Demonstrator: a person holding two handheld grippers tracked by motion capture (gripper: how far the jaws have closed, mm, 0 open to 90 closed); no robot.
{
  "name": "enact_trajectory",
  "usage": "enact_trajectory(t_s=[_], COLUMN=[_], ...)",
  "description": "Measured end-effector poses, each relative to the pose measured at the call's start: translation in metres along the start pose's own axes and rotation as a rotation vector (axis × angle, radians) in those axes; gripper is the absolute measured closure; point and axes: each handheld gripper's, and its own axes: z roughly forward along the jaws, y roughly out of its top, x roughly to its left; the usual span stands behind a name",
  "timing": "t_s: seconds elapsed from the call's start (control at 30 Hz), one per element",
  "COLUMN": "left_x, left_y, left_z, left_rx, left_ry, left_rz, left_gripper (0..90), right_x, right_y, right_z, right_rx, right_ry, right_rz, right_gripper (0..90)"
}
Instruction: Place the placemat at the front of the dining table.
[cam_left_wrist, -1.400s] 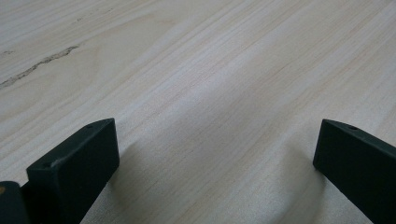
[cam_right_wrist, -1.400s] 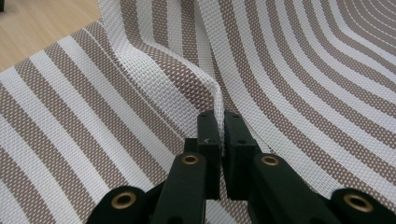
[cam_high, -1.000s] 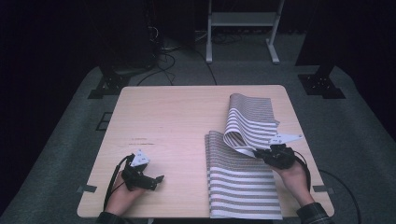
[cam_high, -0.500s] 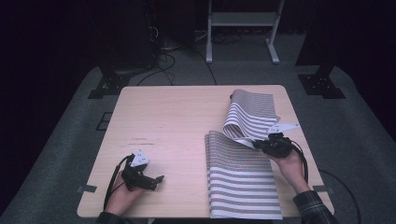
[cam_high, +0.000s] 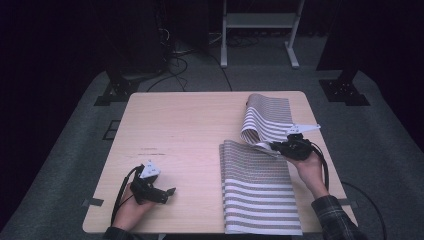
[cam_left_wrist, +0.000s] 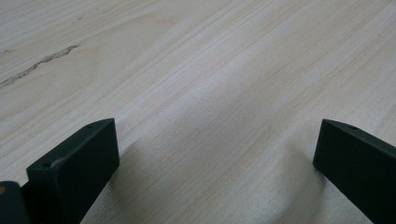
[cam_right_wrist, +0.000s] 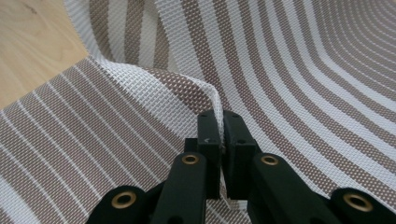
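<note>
Two grippers: right gripper (cam_right_wrist: 221, 122) pinches striped mat (cam_high: 260, 195) edge; left gripper (cam_high: 167, 192) jaws wide, bare table (cam_left_wrist: 196, 70) between them.

The mat (cam_high: 260, 185) has brown and white stripes; the table (cam_high: 180, 130) is pale wood; both tools' jaws are black.

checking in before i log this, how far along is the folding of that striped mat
Done: the right tongs are shut on the striped placemat's edge and have it lifted and curled off the wooden table. In hand: that raised flap. Left: laying it flat; the left tongs rest open, unused.
</note>
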Motion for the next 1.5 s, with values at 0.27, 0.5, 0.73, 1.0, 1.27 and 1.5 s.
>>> enact_trajectory(t_s=[0.27,0.5,0.73,1.0,1.27,1.5], left_x=[0.0,0.0,0.0,0.0,0.0,0.0], left_y=[0.0,0.0,0.0,0.0,0.0,0.0], left_z=[0.0,0.0,0.0,0.0,0.0,0.0], left_rx=[0.0,0.0,-0.001,0.0,-0.001,0.0], left_ry=[0.0,0.0,0.001,0.001,0.001,0.001], left_rz=[0.0,0.0,-0.001,-0.001,-0.002,-0.001], left_gripper=[0.0,0.0,0.0,0.0,0.0,0.0], right_x=[-0.011,-0.019,-0.024,-0.018,-0.016,-0.02], right_y=[0.01,0.019,0.026,0.02,0.017,0.013], right_z=[0.008,0.006,0.009,0.024,0.036,0.039], right_rx=[-0.016,-0.044,-0.046,0.022,0.077,0.098], right_ry=[-0.021,-0.034,-0.022,-0.003,-0.029,-0.053], right_rz=[0.012,0.025,0.028,0.008,-0.024,-0.018], right_gripper=[86.6,86.6,86.5,86.5,86.5,79.7])
